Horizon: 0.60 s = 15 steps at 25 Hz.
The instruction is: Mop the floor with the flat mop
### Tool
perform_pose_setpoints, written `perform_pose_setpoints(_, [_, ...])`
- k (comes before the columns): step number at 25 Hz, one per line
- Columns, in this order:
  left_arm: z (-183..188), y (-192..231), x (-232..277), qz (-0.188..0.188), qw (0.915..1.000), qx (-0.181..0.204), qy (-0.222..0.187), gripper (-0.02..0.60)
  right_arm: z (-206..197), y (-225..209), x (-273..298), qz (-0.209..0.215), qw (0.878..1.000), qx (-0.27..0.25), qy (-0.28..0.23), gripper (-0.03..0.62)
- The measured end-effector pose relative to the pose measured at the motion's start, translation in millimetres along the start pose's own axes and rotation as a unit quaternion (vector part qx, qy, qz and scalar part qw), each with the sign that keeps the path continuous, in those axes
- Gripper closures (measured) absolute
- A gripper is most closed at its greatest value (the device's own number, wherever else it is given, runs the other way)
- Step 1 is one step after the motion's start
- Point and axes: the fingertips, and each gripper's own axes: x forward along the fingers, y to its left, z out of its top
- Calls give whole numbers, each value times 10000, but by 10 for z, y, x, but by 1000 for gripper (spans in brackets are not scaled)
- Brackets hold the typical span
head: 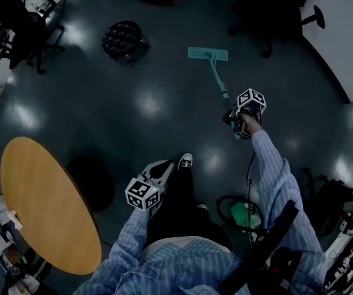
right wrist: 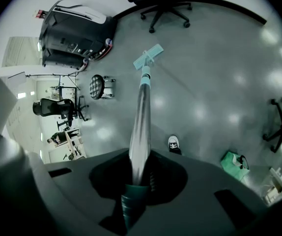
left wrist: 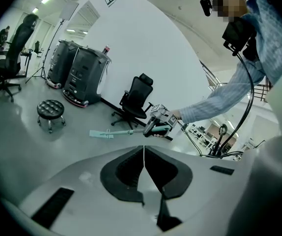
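Observation:
The flat mop has a teal head [head: 208, 54] flat on the dark floor, and its handle [head: 219, 85] runs back to my right gripper [head: 238, 120], which is shut on it. Seen from the right gripper view, the silver handle [right wrist: 141, 127] rises from between the jaws to the mop head [right wrist: 148, 56]. My left gripper [head: 158, 176] hangs low beside the person's leg, shut with nothing between its jaws. From the left gripper view the mop head [left wrist: 101, 133] lies on the floor and the right gripper [left wrist: 160, 122] holds the handle.
A black stool [head: 122, 39] stands left of the mop head. An oval wooden table [head: 47, 204] is at the lower left. Office chairs [head: 23, 23] stand at the far left, another chair [left wrist: 136, 100] by the white wall. A green bag [head: 245, 216] lies near the feet.

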Motion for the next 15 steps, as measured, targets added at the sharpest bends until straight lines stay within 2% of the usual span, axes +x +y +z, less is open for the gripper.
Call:
perform_pose_setpoints(8, [-227,-556,-346,-133,9997,198,-95,572,-1376,-732,-13,24,9999,77,152,539])
perform_pose_setpoints(15, [-547,-1093,-725,-239,9984,429,-268,572,-2671,-1308,67,220,9992,275,193,539])
